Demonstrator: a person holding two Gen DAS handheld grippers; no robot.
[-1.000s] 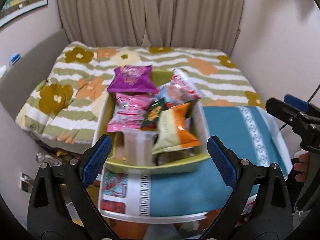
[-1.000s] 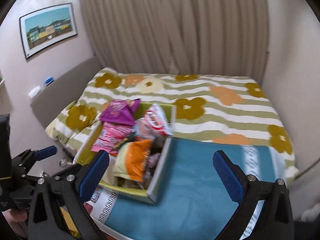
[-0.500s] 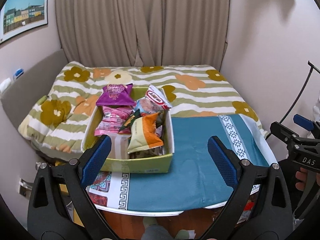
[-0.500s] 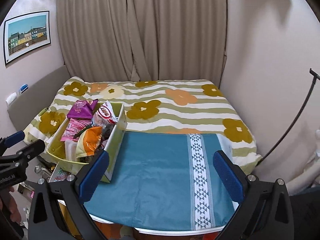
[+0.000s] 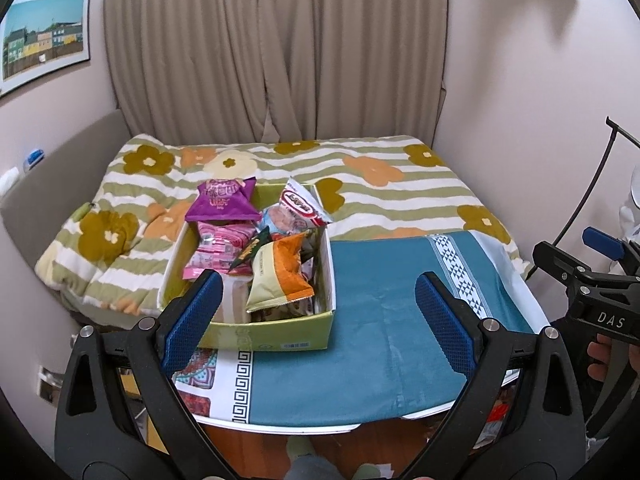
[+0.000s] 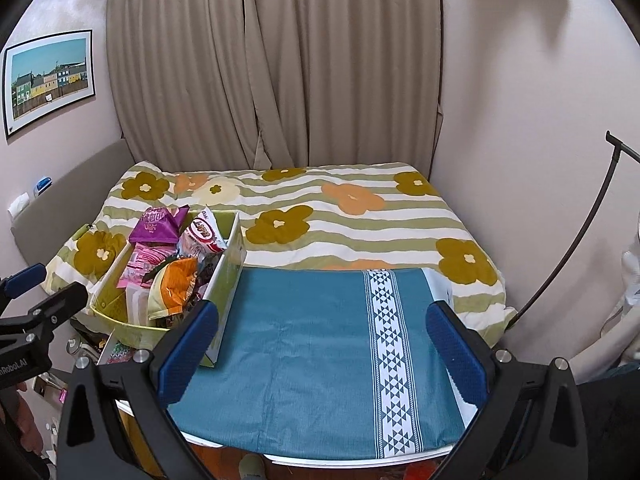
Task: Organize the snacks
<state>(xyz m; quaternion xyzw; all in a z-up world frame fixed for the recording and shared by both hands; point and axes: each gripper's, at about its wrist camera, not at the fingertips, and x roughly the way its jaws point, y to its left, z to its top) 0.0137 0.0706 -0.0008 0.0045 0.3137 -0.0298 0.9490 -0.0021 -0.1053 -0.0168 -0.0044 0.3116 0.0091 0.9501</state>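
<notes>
Snacks box (image 5: pixel 280 340), yellow-green cardboard, sits on the left end of the teal cloth (image 5: pixel 380 340) covering the table, its far side toward the flowered bed (image 5: pixel 380 184); it is heaped with packets, a purple bag (image 5: pixel 222 200) and a red-and-white bag (image 5: pixel 298 206) at the back, an orange-and-cream bag (image 5: pixel 280 276) in front. Right of the box the cloth lies bare out to its white patterned band (image 6: pixel 390 340), with the bed directly behind and curtain (image 6: pixel 280 60) and walls closing the room. Left gripper (image 5: pixel 316 320) and right gripper (image 6: pixel 320 344) both hover at the near edge, fingers spread wide, holding nothing.
</notes>
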